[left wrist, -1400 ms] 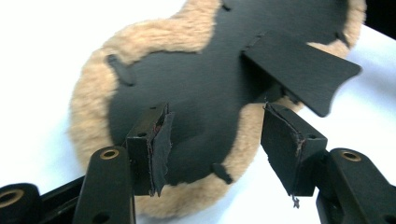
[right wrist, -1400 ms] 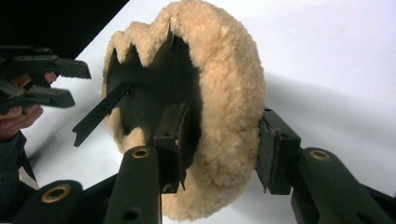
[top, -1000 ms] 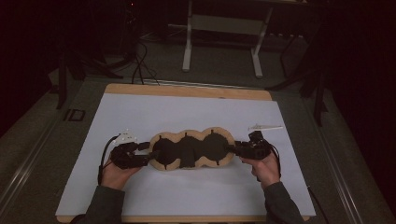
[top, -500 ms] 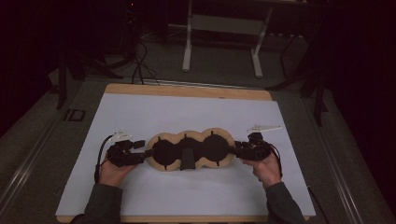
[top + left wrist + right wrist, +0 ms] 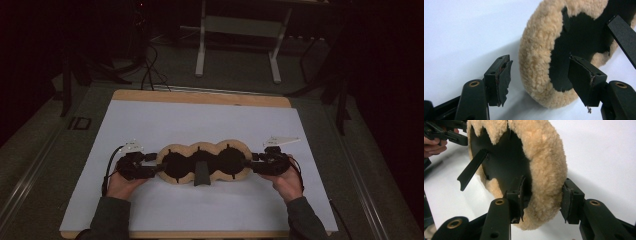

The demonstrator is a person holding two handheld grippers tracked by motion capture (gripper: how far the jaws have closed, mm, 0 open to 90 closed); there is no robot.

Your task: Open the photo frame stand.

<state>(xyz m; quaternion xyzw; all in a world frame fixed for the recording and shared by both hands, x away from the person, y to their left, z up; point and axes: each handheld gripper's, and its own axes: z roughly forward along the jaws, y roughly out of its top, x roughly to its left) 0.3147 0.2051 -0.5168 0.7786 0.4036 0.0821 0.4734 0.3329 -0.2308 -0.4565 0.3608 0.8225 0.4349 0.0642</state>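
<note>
The fleece pad [image 5: 205, 162], a tan three-lobed piece w/ black inner face and a black strap [image 5: 201, 175] sticking out mid-front, is lying flat across the white sheet [image 5: 200, 120] on the tabletop [image 5: 200, 97], betw. both hands. Looks like a spread/lay-out job that's nearly done: pad is already stretched out full length, no folds visible.

Left tongs [image 5: 539, 82] have just been opening; they're now standing released, the pad's left lobe [image 5: 536, 57] sitting betw. the pads w/o contact. Right tongs [image 5: 541, 200] are gripping the right lobe's rim [image 5: 549, 170], one pad on the black inside, other against the fleece outside.

Left to do, prob.: right side letting go, both hands backing off.

Around: a metal stand [image 5: 240, 30] and cables [image 5: 150, 65] on the floor beyond the tabletop, well apart. Nothing is blocking either hand; the strap is staying clear of both tongs.
</note>
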